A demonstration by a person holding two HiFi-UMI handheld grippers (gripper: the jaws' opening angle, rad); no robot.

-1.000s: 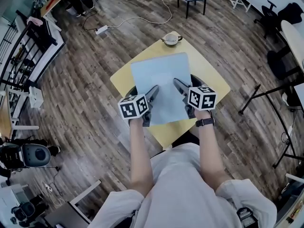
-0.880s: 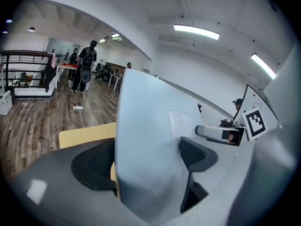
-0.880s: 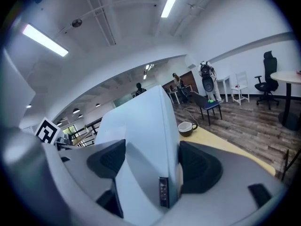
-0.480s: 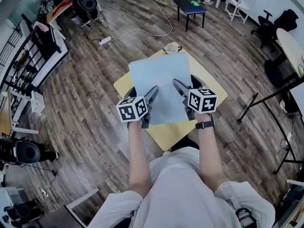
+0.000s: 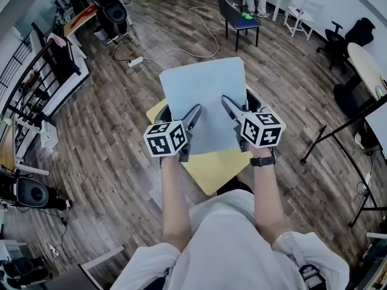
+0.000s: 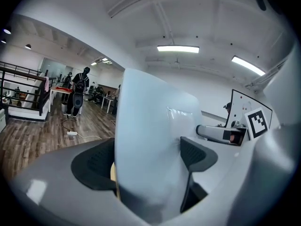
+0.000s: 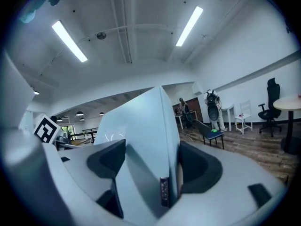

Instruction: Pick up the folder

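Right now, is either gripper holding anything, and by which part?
Both hold the light blue folder: the left gripper clamps its left edge, the right gripper its right edge, both toward the near end.

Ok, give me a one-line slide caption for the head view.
Left gripper and right gripper hold the pale blue folder above the yellow table.
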